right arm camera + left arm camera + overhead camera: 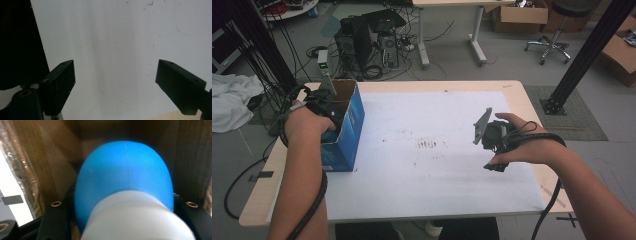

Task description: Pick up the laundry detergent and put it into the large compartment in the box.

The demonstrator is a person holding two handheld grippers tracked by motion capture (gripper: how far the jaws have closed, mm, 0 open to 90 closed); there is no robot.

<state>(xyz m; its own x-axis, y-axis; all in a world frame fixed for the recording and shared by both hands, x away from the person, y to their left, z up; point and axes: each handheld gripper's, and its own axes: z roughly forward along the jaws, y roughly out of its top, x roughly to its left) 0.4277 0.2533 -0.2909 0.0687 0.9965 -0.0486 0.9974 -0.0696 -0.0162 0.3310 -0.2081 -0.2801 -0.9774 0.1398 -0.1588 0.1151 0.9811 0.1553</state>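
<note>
**Two grippers, one at work inside the box**

At about nine o'clock on the table [517, 95] stands an open blue box [353, 120], its top flaps up and its brown cardboard inside showing. The left gripper [326, 107] is plunged into its mouth from above. In the left gripper view, a blue and white object [125, 182] with a rounded blue end and a white ribbed part nearer the camera sits between the two black jaws, with the cardboard walls of the box close on both sides. The jaws press against its flanks, so they look closed on it; what the object is cannot be told. It lies inside the box, still below the rim.

Across the white sheet [437, 125] that covers the tabletop, towards three o'clock, the right gripper [492, 137] hangs above the surface with nothing in it. In the right gripper view its jaws stand wide apart over the bare, lightly marked sheet.

The step in hand appears to be taking the object out of the box. The next move would call for a straight lift up through the opening, keeping the grip firm on the smooth rounded body and clear of the flaps. The light box may tip or rise with the object, so the free right gripper might be needed to steady it.
</note>
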